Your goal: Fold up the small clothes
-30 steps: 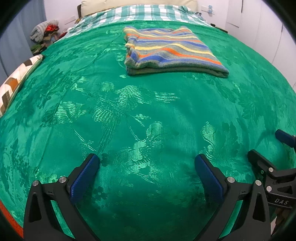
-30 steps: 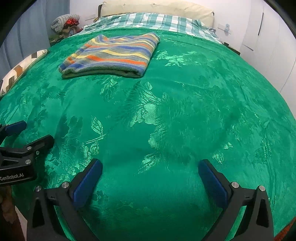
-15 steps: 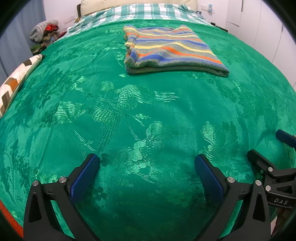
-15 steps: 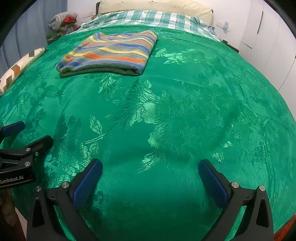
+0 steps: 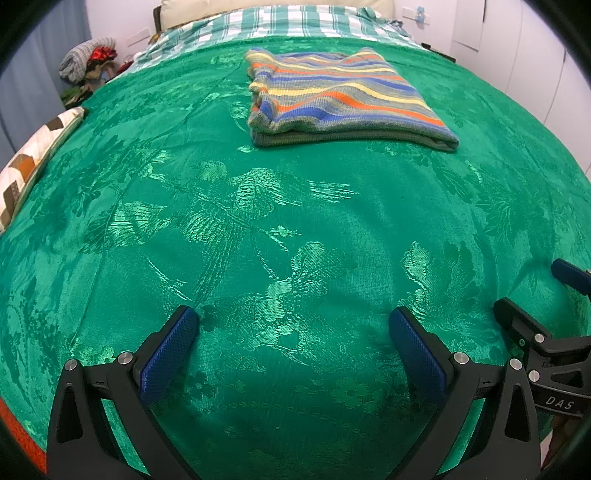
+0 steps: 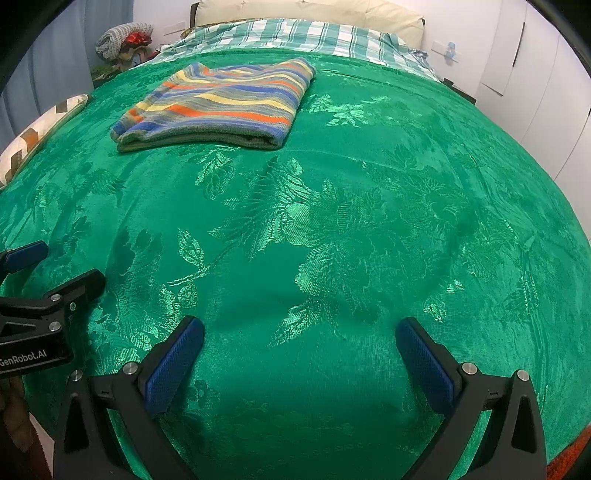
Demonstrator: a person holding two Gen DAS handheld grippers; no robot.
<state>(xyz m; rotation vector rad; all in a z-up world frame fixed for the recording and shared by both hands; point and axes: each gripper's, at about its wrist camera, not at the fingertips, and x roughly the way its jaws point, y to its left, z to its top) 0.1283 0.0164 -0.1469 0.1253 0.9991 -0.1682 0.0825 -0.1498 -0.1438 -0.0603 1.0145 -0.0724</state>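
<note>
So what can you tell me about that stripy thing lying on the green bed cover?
The striped knitted garment looks like soft wool, with bands of blue, orange, yellow and grey-green. It is folded into a neat flat rectangle of several layers, with a plain dark green edge along its near side. It lies flat toward the far end of the shiny green patterned bedspread, touching only that cover. Neither gripper is near it.

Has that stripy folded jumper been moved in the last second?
No. The stripy jumper lies in the same spot before the checked sheet; only the cameras shifted slightly.
</note>
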